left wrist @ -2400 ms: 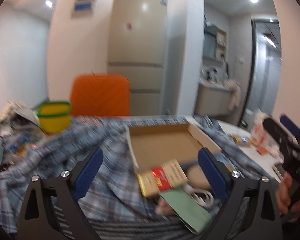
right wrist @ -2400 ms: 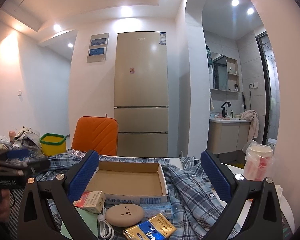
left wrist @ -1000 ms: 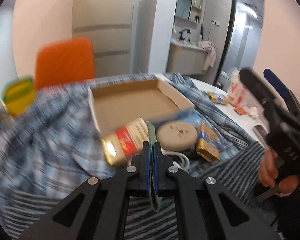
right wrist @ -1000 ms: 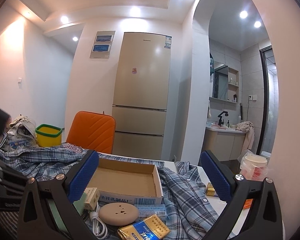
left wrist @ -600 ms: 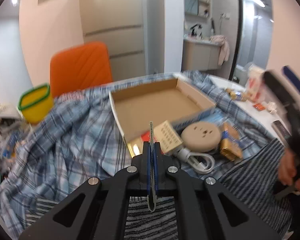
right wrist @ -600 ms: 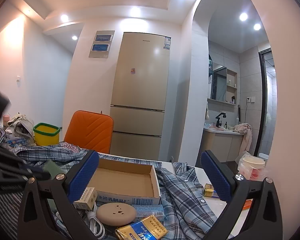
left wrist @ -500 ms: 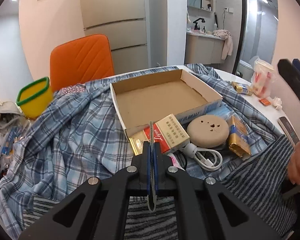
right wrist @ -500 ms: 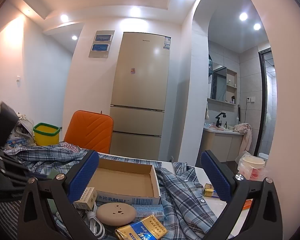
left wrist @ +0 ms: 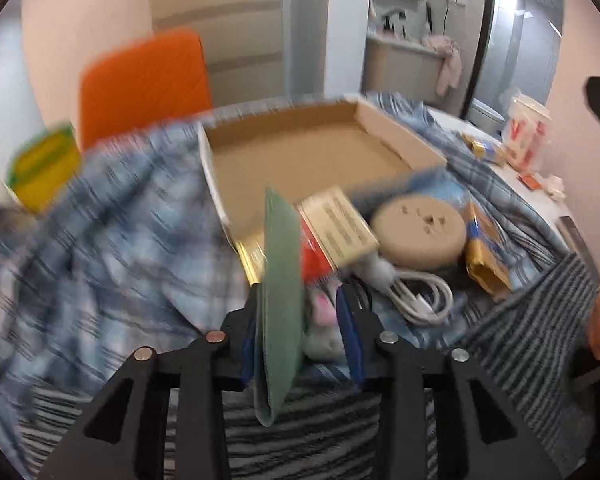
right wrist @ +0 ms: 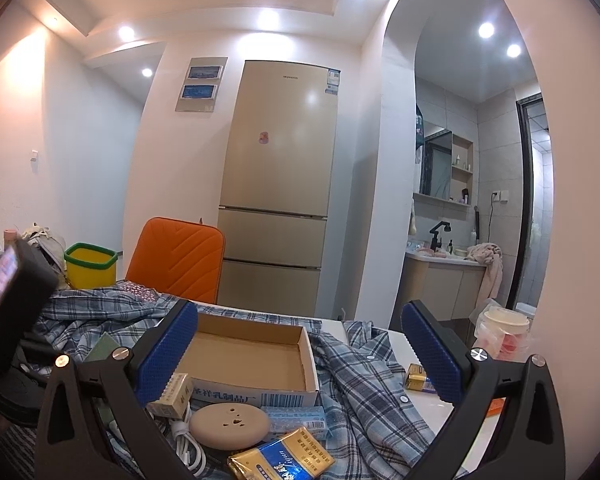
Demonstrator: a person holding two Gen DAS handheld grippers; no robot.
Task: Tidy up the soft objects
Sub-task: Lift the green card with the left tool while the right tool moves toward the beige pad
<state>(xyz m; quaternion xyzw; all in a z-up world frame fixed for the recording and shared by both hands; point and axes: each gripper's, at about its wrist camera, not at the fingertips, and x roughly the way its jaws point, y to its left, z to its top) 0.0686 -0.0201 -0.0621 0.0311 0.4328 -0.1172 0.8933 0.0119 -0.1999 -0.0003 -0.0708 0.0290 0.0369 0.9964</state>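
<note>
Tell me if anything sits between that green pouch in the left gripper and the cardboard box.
Yes. The red-and-cream carton lies against the cardboard box front wall, just right of the green pouch by the left gripper; lifting over it looks feasible.

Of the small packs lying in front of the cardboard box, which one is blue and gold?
The blue and gold pack, nearest the right-wrist camera, below the round beige disc. The white pack sits left by the box; the pale blue pack lies flat behind.
</note>
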